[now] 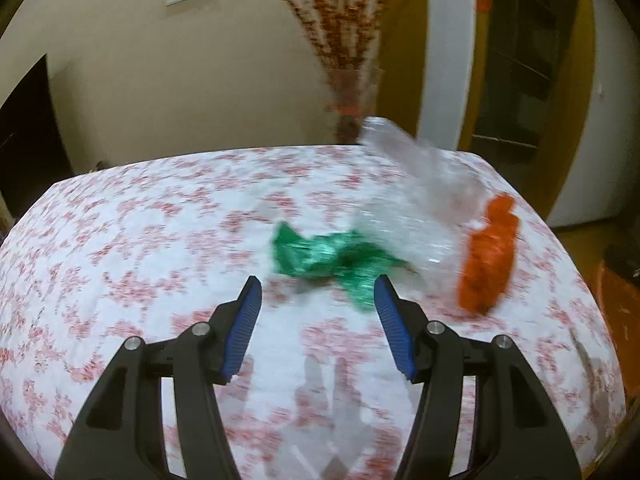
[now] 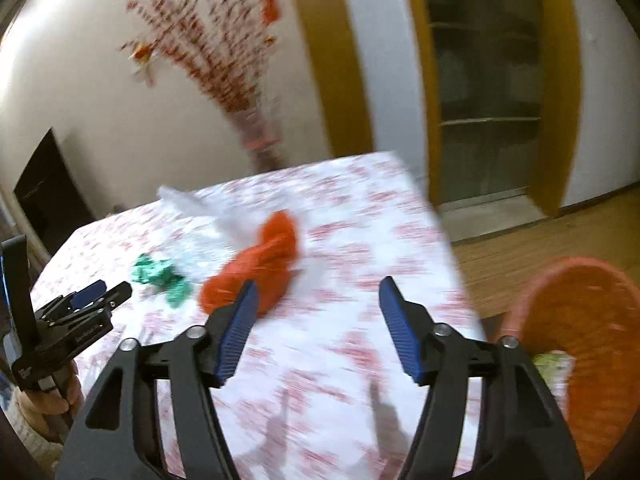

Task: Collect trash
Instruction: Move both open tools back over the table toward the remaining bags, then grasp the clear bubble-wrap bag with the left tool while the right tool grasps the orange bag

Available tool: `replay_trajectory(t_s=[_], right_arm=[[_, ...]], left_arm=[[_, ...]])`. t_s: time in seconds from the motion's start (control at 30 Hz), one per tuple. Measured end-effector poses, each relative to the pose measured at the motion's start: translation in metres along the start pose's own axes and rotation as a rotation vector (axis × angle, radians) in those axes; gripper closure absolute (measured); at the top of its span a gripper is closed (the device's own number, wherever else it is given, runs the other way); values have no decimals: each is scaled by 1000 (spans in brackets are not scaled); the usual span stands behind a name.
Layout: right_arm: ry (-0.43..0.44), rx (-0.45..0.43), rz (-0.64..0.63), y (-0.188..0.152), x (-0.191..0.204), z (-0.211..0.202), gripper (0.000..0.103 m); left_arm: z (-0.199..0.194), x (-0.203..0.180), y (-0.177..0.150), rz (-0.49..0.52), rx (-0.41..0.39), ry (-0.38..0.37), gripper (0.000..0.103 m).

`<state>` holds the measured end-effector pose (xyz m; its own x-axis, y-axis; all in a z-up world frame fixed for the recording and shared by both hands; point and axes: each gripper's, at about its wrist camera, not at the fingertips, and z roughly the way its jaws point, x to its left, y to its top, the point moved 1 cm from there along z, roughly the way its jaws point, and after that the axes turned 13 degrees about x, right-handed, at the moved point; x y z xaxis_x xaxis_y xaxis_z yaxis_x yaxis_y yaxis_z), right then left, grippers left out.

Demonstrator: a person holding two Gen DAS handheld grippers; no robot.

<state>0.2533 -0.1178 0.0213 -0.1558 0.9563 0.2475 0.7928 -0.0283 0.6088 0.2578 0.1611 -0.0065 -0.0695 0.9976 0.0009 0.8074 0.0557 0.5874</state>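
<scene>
Holding both grippers over the desk [image 1: 120,220], you have nothing in either one. Your left gripper [image 1: 318,292] is open, and so is your right gripper [image 2: 318,294]. The green wrapper [image 1: 320,252] lies mid-desk. The clear bag [image 1: 420,200] and orange bag [image 1: 488,256] lie nearer the right edge. The basket [image 2: 592,320] sits on the floor past that edge.

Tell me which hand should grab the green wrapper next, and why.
Left. The left gripper has its open fingers right at the green wrapper, which lies almost between the tips. The right gripper faces the orange wrapper instead, with the green one off to its left.
</scene>
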Motion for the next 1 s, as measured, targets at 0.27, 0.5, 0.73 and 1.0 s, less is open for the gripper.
replay_trajectory(t_s=[0.27, 0.5, 0.73, 1.0], right_arm=[[-6, 114, 55, 26, 38, 80, 33], [-6, 174, 46, 21, 38, 103, 63], [-51, 143, 18, 7, 18, 75, 73], [-121, 116, 54, -3, -35, 41, 74]], left_arm=[[9, 35, 7, -52, -17, 13, 43], [12, 33, 17, -42, -23, 3, 43], [4, -5, 36, -10, -36, -59, 43], [12, -79, 80, 35, -19, -131, 31]])
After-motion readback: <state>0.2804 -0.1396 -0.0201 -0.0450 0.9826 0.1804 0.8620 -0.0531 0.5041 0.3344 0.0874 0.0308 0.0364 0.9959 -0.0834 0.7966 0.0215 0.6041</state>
